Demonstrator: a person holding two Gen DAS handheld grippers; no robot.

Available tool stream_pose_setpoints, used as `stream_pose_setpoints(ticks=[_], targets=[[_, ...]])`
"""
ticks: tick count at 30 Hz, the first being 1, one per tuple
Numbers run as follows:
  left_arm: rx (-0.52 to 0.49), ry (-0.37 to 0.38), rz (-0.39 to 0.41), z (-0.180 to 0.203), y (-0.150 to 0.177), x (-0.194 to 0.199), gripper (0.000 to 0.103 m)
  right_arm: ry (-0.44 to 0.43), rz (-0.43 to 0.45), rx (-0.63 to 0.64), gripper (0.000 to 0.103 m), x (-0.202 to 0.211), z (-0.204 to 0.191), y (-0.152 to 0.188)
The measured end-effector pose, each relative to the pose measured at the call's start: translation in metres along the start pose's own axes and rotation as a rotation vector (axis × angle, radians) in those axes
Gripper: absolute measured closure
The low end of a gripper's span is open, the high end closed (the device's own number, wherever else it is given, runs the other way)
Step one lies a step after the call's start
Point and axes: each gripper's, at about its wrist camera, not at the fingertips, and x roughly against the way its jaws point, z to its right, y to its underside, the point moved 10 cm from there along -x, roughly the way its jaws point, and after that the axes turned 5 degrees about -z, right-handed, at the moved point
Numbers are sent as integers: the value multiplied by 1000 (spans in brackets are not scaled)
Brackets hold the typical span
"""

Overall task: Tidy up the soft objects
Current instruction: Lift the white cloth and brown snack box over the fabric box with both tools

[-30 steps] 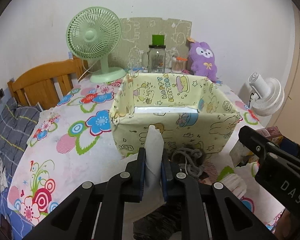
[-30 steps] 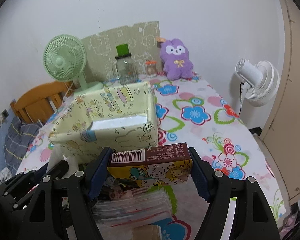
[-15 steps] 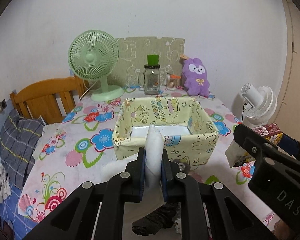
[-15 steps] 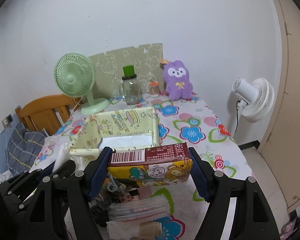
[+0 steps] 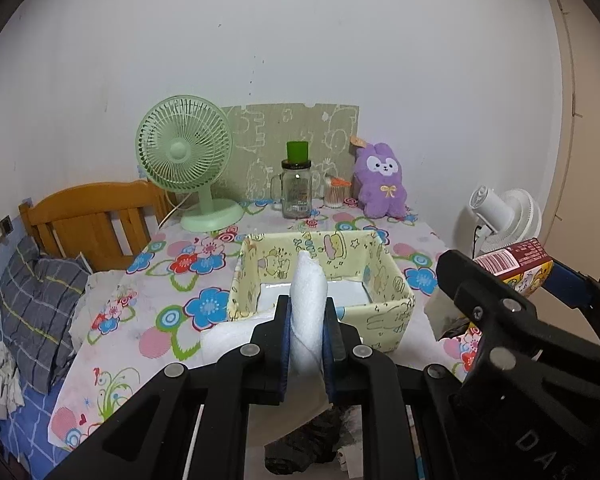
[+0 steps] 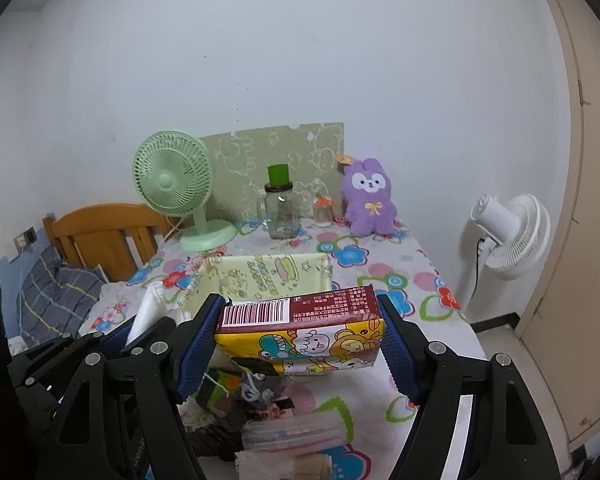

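My left gripper [image 5: 307, 330] is shut on a white foam sheet [image 5: 306, 292] and holds it above the table's near edge, in front of the yellow cartoon-print box [image 5: 388, 312]. My right gripper [image 6: 300, 340] is shut on a tissue pack [image 6: 300, 328] with a brown top and yellow cartoon side, held above a pile of soft items [image 6: 260, 404]. The pack [image 5: 516, 264] and the right gripper also show at the right of the left wrist view. The box [image 6: 268, 276] lies beyond the pack.
On the flowered tablecloth [image 5: 180, 320] at the back stand a green fan [image 5: 186, 156], a glass jar [image 5: 296, 190] and a purple plush rabbit [image 5: 382, 186]. A wooden chair [image 5: 92, 216] is at the left, a white floor fan [image 6: 508, 236] at the right.
Both grippers have risen and drawn back from the box with their loads still held. The box and table look smaller and farther away.
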Motion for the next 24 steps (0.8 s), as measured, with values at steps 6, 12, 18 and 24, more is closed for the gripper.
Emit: stream_pose_setpoints(ticks=[6,12,18,24], targets=[[-5,1,11,0,-8,0,92,5,10,12,26,0,-5,-7],[-9,4,14,-1,-17,-8,92,9,8,6,26,-9,-5,-16],[-13,8,11,-1,-24,-21,92,15,1,-8,26,-23,-1,-21],[-10,12,0,-2,-34,-44,91,18,-3,-30,26,-43,2,-26]])
